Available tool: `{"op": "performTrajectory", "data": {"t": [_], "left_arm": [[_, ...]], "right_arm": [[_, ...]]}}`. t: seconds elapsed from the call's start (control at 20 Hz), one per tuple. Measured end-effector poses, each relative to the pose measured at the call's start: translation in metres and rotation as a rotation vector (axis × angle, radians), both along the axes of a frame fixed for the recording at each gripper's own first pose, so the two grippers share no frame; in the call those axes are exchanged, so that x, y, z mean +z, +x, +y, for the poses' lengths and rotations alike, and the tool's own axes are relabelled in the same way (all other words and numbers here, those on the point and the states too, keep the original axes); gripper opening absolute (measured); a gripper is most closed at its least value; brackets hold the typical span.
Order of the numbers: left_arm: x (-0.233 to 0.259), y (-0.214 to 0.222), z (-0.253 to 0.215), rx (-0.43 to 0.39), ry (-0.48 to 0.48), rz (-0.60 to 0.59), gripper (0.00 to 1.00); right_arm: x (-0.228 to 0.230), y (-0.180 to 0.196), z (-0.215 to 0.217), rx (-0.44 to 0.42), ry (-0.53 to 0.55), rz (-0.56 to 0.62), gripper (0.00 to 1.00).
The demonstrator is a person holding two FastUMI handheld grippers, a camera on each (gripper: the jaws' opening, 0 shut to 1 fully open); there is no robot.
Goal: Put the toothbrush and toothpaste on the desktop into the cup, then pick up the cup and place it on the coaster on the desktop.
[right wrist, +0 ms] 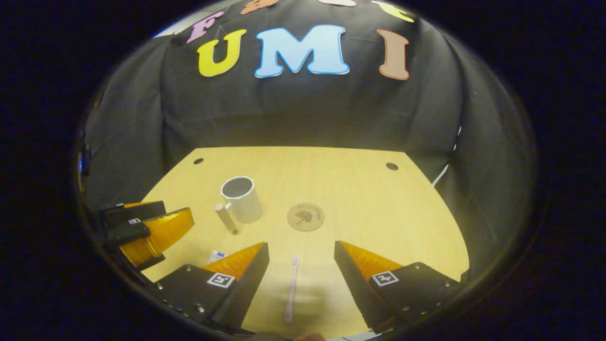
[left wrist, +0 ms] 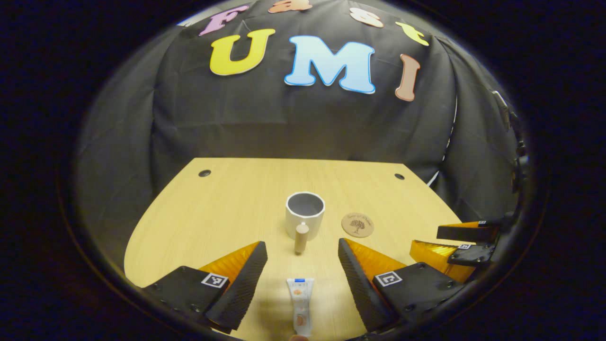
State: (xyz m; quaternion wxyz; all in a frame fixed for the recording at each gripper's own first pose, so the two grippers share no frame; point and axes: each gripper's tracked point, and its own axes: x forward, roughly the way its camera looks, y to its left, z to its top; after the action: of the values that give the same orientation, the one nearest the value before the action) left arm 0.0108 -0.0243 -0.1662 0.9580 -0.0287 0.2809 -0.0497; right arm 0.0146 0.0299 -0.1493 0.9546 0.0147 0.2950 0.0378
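Observation:
A white cup (left wrist: 305,212) with a wooden handle (left wrist: 301,238) stands upright mid-table; the right gripper view shows this cup (right wrist: 242,198) left of centre. A round brown coaster (left wrist: 357,224) (right wrist: 306,216) lies flat to its right. The toothpaste tube (left wrist: 301,304) lies on the wood between the fingers of my left gripper (left wrist: 303,270), which is open above it. The pale toothbrush (right wrist: 291,289) lies lengthwise between the fingers of my right gripper (right wrist: 302,270), also open. A corner of the toothpaste (right wrist: 216,256) peeks past my right gripper's left finger. Neither gripper touches anything.
The light wooden table (left wrist: 227,208) has two small dark holes (left wrist: 204,173) (left wrist: 399,176) near its far corners and a curved left edge. The other gripper (left wrist: 461,246) shows at the right of the left gripper view, and at the left (right wrist: 147,227) of the right gripper view. Black cloth walls the booth.

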Motion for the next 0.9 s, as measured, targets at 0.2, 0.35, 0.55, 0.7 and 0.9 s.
{"op": "performTrajectory", "data": {"t": [0.2, 0.35, 0.55, 0.7, 0.9], "left_arm": [[-0.044, -0.01, 0.003, -0.029, 0.059, 0.128, 0.99], [-0.07, -0.019, 0.002, -0.029, 0.034, 0.251, 0.97], [-0.089, -0.025, 0.003, 0.0, 0.002, 0.388, 0.96], [-0.098, -0.029, 0.003, 0.007, 0.001, 0.425, 0.96], [-0.109, -0.034, 0.001, 0.005, 0.008, 0.469, 0.96]], "right_arm": [[-0.036, -0.008, 0.007, 0.021, 0.011, 0.133, 0.89], [-0.055, -0.011, 0.011, 0.032, 0.017, 0.214, 0.89], [-0.062, -0.016, 0.013, 0.041, 0.03, 0.28, 0.89], [-0.069, -0.019, 0.015, 0.048, 0.045, 0.318, 0.91], [-0.077, -0.026, 0.015, 0.056, 0.039, 0.374, 0.91]]}}
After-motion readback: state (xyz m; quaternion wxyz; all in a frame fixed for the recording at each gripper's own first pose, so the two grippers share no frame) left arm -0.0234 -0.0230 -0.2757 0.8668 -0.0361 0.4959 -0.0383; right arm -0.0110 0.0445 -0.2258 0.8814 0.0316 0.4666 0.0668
